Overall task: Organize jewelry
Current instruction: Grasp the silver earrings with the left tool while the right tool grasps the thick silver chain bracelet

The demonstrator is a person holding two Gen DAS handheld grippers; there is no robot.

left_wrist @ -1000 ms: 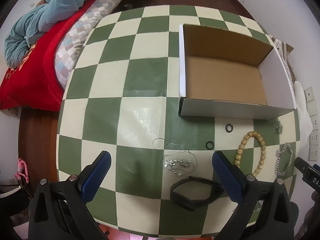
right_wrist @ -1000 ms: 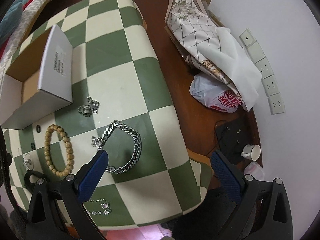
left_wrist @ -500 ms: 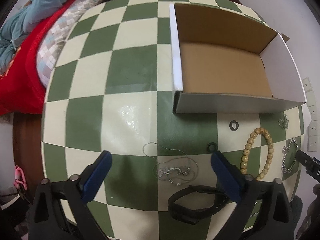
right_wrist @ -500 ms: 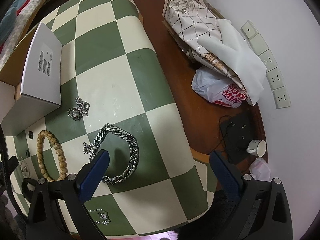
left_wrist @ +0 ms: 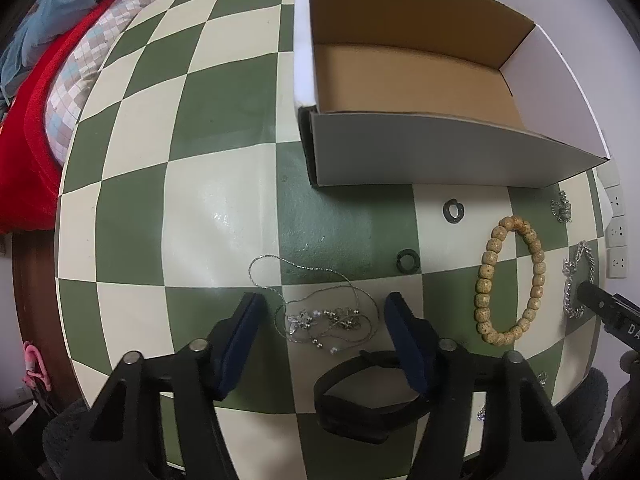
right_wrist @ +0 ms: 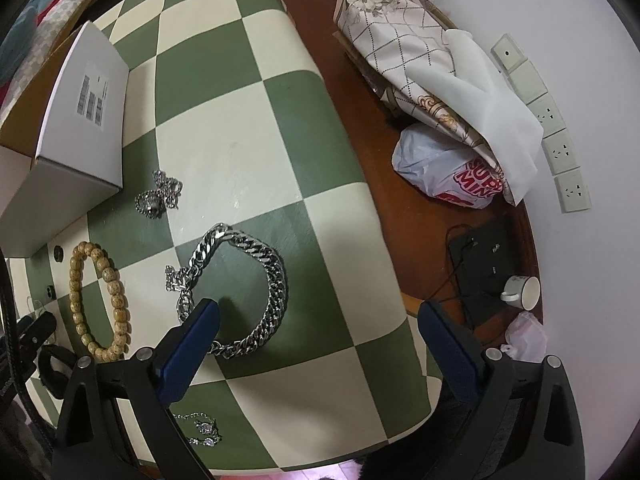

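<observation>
Since a moment ago the left gripper [left_wrist: 322, 304] has dropped lower and closer, and its blue-padded jaws, spread wide and holding nothing, now bracket the tangled thin silver necklace [left_wrist: 320, 312] at lower centre of the left wrist view. That looks like the approach for a first pickup; the open white cardboard box [left_wrist: 440, 152] at upper right of that view has nothing in it yet.

The right gripper [right_wrist: 316, 316], also spread and empty, has edged nearer the heavy silver curb-chain bracelet [right_wrist: 256, 280], with one pad over the chain's lower end.

The tan wooden bead bracelet [left_wrist: 510, 280], two small black rings [left_wrist: 454, 211] and a black strap band [left_wrist: 368, 400] lie apart on the green-and-cream checkered table [left_wrist: 220, 208]. The band sits just beside the necklace, under the left gripper. The chain bracelet lies near the table's right edge in the right wrist view; left of the box the cloth is bare.
</observation>
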